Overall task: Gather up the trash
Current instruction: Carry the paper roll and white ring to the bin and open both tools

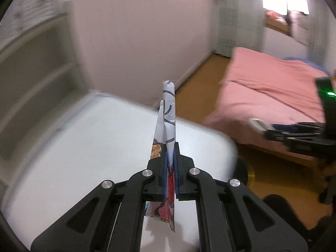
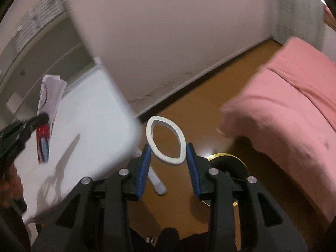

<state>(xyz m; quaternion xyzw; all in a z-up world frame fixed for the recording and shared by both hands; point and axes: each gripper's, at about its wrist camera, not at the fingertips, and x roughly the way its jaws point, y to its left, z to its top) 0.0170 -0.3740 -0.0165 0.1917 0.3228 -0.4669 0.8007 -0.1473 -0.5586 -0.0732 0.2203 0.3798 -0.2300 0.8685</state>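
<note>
Left gripper (image 1: 170,163): fingers clamped tight on a folded printed paper wrapper (image 1: 168,113), which stands upright between the blue pads and sticks out above and below them.
Wrapper detail: white with dark lines on the upper part, red and orange print lower down; seen from the right wrist view it hangs above the tabletop (image 2: 88,113) at the left.
Right gripper (image 2: 168,163): fingers partly closed, pressing on both sides of a white ring (image 2: 166,139), squeezed into an oval; the ring is held over the floor just past the tabletop's corner.
Tabletop: white, rounded corner, blurred, lying under the left gripper and to the left of the right one.
Floor (image 2: 201,113): brown wood; a round black and gold object (image 2: 229,163) sits on it just behind the right fingers, what it is I cannot tell.
Bed (image 1: 268,88): pink cover, to the right, beyond the floor strip.
Wall (image 1: 142,31): pale, far side, with a shelf unit (image 1: 33,79) at far left.
</note>
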